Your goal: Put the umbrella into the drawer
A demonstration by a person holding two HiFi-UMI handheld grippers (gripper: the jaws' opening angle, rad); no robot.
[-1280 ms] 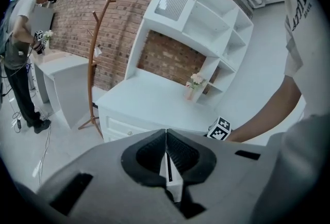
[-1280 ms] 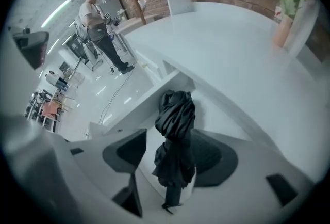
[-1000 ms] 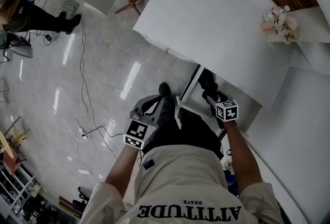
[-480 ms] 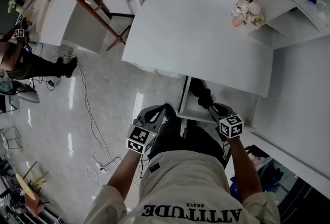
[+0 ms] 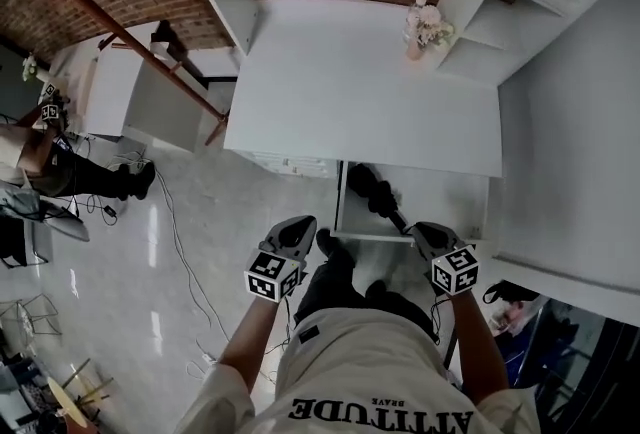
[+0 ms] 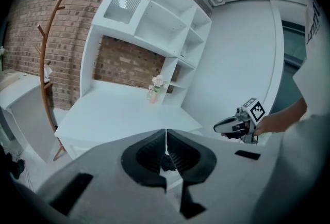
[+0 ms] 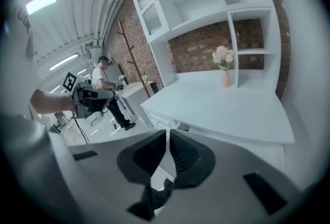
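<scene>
Now I see the black umbrella (image 5: pixel 372 190) lying inside the open drawer (image 5: pixel 450 207) under the white desk (image 5: pixel 360 92). My left gripper (image 5: pixel 298 225) has its jaws pressed together on nothing, and my right gripper (image 5: pixel 420 232) is likewise closed and empty, both hovering near the drawer's front edge

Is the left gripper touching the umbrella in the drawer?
Apart. The head view shows the left gripper outside the drawer, clear of the umbrella inside.
</scene>
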